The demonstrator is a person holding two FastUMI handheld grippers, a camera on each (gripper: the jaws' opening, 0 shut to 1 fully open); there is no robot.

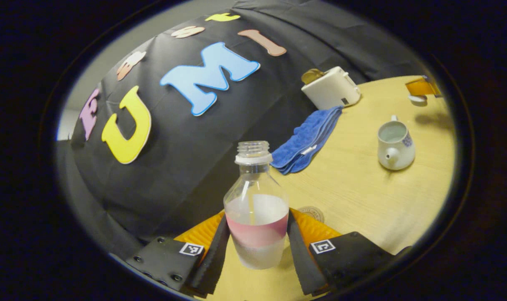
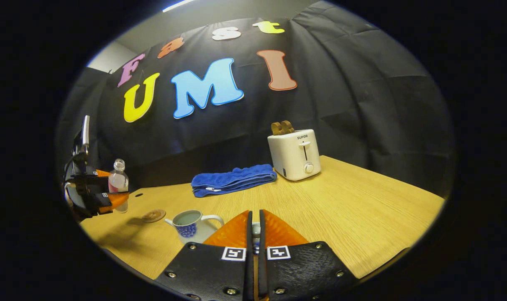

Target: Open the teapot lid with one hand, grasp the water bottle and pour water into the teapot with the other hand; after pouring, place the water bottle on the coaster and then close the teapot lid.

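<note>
We've got a clear water bottle (image 1: 256, 209) with a pink band, white teapot (image 1: 395, 145) with blue print, blue towel (image 1: 307, 140), white toaster (image 2: 295, 154), light wood table (image 2: 362, 217).

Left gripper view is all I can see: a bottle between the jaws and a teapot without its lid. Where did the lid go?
Observer: The right gripper view shows a small white piece, seemingly the lid, pinched between the right gripper's nearly closed jaws, just beside the teapot.
Operator: And that round thing half hidden behind my jaws?
Observer: That is the coaster, lying bare on the table between the water bottle and the teapot.
Operator: Is the toaster pushed down?
Observer: No. The lever on the toaster's front sits at the top of its slot.
</note>
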